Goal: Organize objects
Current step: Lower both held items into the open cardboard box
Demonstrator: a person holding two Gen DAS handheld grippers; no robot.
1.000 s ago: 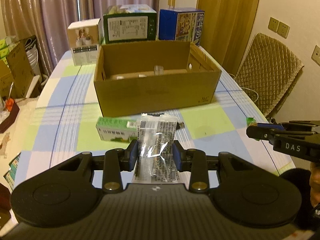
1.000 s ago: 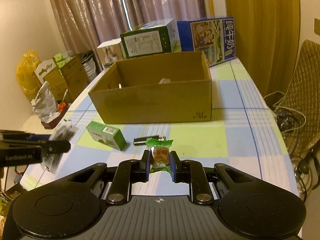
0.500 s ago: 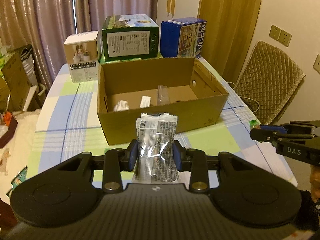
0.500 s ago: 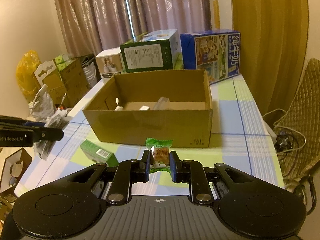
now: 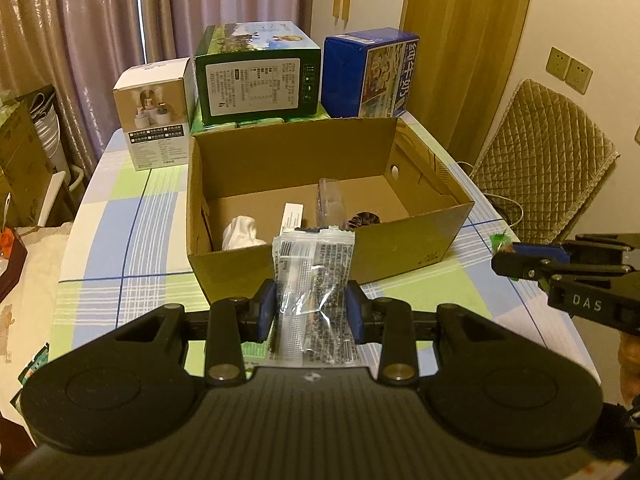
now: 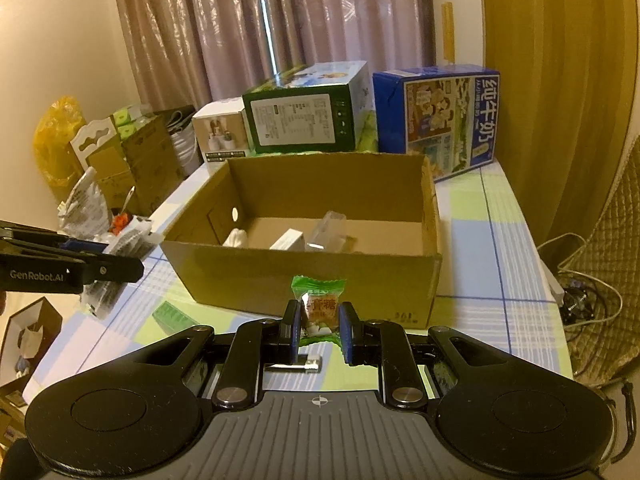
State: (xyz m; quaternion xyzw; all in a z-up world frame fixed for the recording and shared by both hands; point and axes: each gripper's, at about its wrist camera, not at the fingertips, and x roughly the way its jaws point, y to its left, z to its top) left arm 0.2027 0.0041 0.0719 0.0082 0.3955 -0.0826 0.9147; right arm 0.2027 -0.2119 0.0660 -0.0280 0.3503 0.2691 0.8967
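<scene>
Several items already lay in the cardboard box (image 5: 320, 256) at centre frame; left gripper (image 5: 311, 312) clamped a clear packet (image 5: 312, 280), right gripper (image 6: 319, 330) pinched a green candy (image 6: 319, 304), both undelivered

Black tongs (image 5: 311, 306), blue pads (image 5: 265, 311)

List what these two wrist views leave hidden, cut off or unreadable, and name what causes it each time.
- Left wrist view: the clear packet in the left gripper has print too small to read, and its lower end is hidden behind the gripper body.
- Right wrist view: the small green box and metal piece on the table are partly hidden by the right gripper.
- Both views: the cardboard box near wall hides part of its floor.
</scene>
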